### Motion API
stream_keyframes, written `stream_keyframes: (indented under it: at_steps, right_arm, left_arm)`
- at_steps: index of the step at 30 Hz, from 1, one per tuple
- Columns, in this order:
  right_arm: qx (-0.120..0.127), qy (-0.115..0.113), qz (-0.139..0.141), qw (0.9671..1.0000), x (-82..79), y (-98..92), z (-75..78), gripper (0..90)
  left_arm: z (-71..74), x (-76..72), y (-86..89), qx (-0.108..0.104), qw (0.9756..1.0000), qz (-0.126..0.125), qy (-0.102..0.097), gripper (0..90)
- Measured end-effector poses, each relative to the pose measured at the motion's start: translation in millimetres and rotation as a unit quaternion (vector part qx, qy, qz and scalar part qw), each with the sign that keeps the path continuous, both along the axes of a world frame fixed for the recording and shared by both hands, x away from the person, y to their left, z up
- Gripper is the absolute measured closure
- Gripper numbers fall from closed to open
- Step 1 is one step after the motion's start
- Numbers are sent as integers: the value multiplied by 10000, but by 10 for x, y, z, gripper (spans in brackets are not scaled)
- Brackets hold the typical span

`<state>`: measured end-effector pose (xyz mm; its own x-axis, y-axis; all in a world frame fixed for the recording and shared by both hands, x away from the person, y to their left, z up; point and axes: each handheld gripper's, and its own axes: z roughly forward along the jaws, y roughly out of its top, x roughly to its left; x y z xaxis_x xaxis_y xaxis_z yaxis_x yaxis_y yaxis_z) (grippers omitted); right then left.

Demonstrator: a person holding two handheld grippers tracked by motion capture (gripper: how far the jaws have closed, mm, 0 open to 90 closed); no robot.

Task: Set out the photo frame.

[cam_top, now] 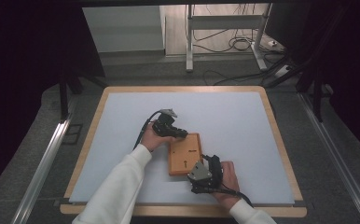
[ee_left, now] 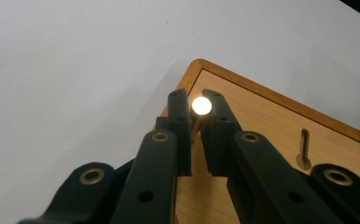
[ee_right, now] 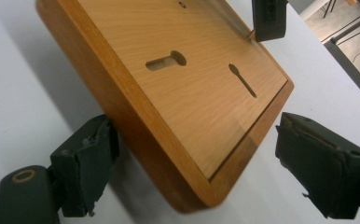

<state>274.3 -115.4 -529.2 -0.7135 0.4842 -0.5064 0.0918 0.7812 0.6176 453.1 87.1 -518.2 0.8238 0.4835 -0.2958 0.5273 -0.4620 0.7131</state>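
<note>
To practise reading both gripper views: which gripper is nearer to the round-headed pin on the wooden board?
Left. The left gripper is shut on the pin; the right gripper stands open around the wooden board's opposite corner.

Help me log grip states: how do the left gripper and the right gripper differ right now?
The left gripper is nearly closed, pinching a thin peg with a bright round head; the right gripper stands wide open, holding nothing. The left gripper works at one corner of the wooden board; the right gripper straddles the opposite corner, pads apart from the wood. Both have black jaws and are hand-held.
</note>
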Motion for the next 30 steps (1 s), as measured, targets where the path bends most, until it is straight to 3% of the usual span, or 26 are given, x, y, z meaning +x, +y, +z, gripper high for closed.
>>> stream_keyframes:
  at_steps: [7,13,19,24,30]
  right_arm:
    - [-147,-251,137,9995,16,79,45,204]
    - [-56,-169,326,9993,21,76,120,316]
    - [-15,-217,376,9991,18,71,165,355]
    - [35,-240,316,9992,34,46,186,367]
    - [62,-276,295,9992,45,28,186,378]
  left_arm:
    - [10,-17,-13,74,9999,101,-105,842]
    - [27,-40,-35,191,9993,198,-244,841]
    - [39,-56,-34,270,9988,268,-320,808]
    - [104,-92,83,214,9974,511,-455,706]
    - [215,-289,314,228,9943,782,-693,518]
